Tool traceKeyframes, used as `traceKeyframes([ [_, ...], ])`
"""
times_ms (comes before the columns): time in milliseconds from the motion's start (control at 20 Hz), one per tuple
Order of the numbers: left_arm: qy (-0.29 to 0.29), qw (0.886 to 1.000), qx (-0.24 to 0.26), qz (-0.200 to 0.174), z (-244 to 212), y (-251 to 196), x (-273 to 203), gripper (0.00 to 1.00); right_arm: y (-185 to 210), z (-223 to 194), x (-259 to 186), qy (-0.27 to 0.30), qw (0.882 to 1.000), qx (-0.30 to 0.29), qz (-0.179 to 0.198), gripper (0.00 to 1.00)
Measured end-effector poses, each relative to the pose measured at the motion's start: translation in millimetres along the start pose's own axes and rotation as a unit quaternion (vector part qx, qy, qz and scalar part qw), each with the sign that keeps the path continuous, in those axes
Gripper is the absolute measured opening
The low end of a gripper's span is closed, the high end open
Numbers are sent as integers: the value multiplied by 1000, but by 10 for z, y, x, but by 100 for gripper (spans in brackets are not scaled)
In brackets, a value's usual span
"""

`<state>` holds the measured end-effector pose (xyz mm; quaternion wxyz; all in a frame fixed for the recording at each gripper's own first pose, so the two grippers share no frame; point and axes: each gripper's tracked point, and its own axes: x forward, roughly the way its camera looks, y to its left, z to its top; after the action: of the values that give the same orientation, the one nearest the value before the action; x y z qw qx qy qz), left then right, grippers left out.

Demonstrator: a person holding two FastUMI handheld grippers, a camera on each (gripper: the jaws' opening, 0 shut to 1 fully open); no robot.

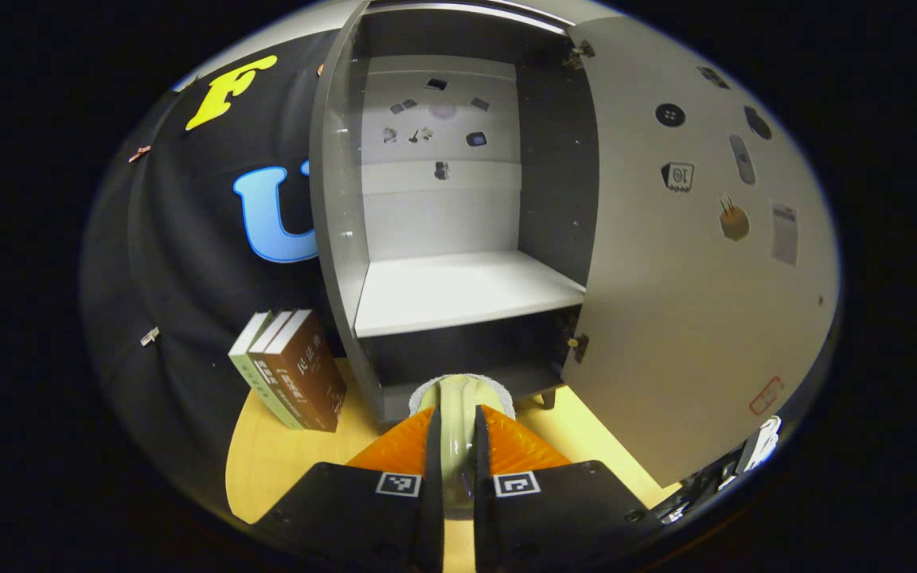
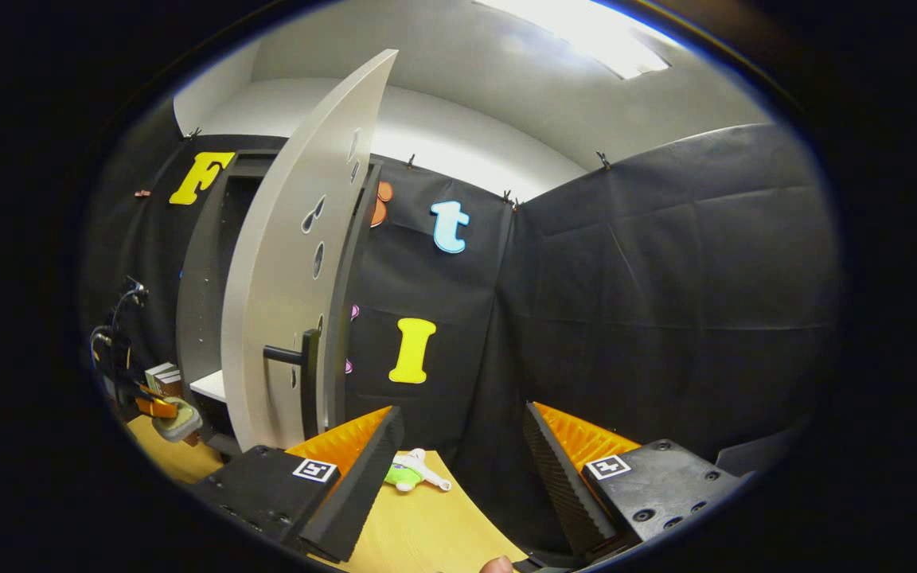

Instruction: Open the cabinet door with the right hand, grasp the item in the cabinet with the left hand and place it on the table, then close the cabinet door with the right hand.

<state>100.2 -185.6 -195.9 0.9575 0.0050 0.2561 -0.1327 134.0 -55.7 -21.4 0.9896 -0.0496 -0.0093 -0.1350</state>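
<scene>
The grey cabinet (image 1: 337, 207) stands open, its white shelf (image 1: 458, 290) bare. Its door (image 1: 689, 302) is swung wide to the right. My left gripper (image 1: 458, 422) is shut on a pale green item with a white rim (image 1: 462, 394), held in front of the cabinet's lower edge, above the wooden table (image 1: 267, 461). In the right gripper view the door (image 2: 275, 302) shows edge-on with its black bar handle (image 2: 283, 356). My right gripper (image 2: 458, 469) is open and empty, right of the handle and apart from it. Far left, the left gripper (image 2: 152, 407) holds the pale item (image 2: 178, 422).
Three books (image 1: 291, 370) stand upright on the table left of the cabinet. A small green and white toy (image 2: 411, 473) lies on the table (image 2: 427, 533) beyond my right gripper's fingers. Black cloth walls close in behind and to the right.
</scene>
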Motion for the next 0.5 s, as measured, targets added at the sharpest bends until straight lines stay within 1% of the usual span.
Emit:
traceKeyframes([
  [50, 3, 1000, -4, 0, -92, -12, 1, 19, 19, 14, -7, 0, 1000, 1, 1, 97],
  [250, 4, 1000, -8, 16, -522, -42, 36, 19, 34, 34, -58, -5, 1000, 1, 0, 97],
  [500, 34, 999, -12, 0, -1192, -274, 223, 19, 88, -1, -58, 2, 1000, -3, 4, 97],
])
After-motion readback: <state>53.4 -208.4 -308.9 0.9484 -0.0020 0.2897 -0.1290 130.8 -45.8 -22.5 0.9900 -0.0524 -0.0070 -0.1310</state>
